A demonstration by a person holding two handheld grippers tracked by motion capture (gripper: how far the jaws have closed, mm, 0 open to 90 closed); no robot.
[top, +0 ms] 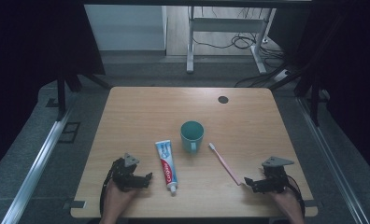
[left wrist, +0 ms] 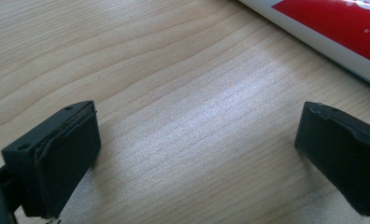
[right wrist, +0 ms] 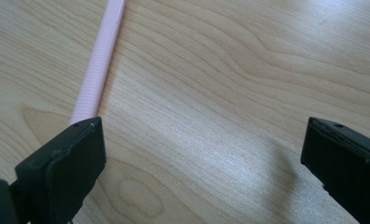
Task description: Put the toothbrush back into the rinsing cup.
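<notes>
Both grippers low at the near table edge, jaws wide apart, nothing held.

The left gripper [top: 148, 177] rests just beside the toothpaste tube [top: 166, 166]; in the left gripper view the tube [left wrist: 332, 28] lies beyond the jaws, not between them. The right gripper [top: 246, 181] sits at the near end of the pink toothbrush [top: 225, 164], with the handle [right wrist: 99, 70] running up behind one jaw — outside the gap. Risk: closing from here would likely pinch bare table or nudge the handle sideways. The teal cup [top: 192, 134] stands upright between both items — a careless sweep could tip it.
</notes>
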